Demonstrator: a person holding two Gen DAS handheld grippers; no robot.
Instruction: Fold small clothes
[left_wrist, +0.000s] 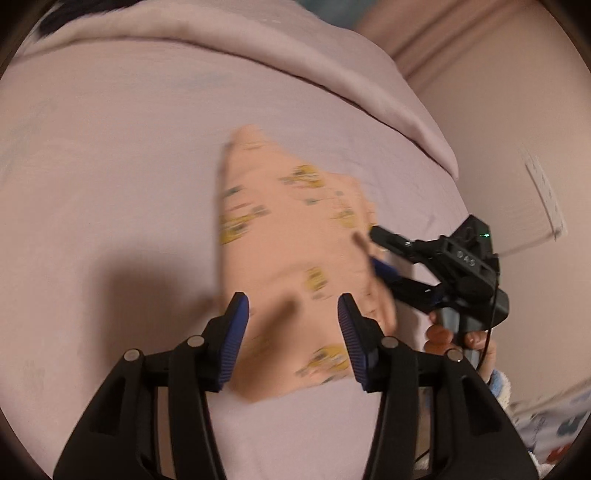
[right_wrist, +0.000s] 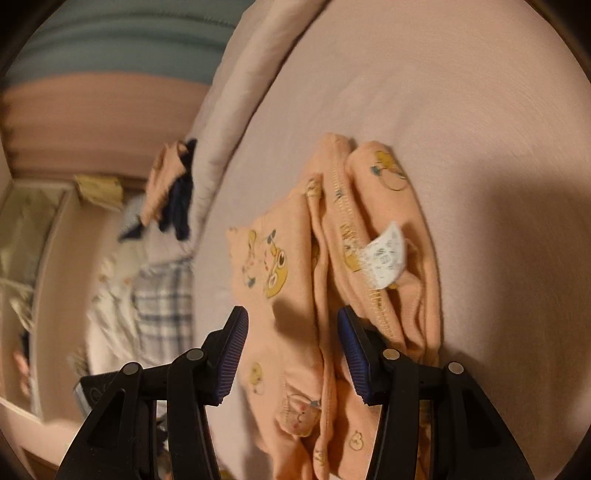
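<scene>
A small peach garment (left_wrist: 288, 229) with yellow cartoon prints lies folded on the pink bed sheet (left_wrist: 92, 166). In the left wrist view my left gripper (left_wrist: 292, 310) hovers open above the garment's near end, nothing pinched between its blue pads. My right gripper (left_wrist: 373, 248) reaches in from the right at the garment's right edge, its fingers apart. The right wrist view shows the peach garment (right_wrist: 284, 258) bunched in folds with a white care label (right_wrist: 386, 258) turned up. There my right gripper (right_wrist: 291, 317) stands open over the cloth, pads not pressing on it.
A folded pink blanket ridge (left_wrist: 258, 55) runs along the far side of the bed. A hand (left_wrist: 443, 336) holds the right gripper's handle. Off the bed's edge hang peach and dark clothes (right_wrist: 170, 184) and a plaid cloth (right_wrist: 162, 295). Patterned fabric (left_wrist: 554, 424) lies at lower right.
</scene>
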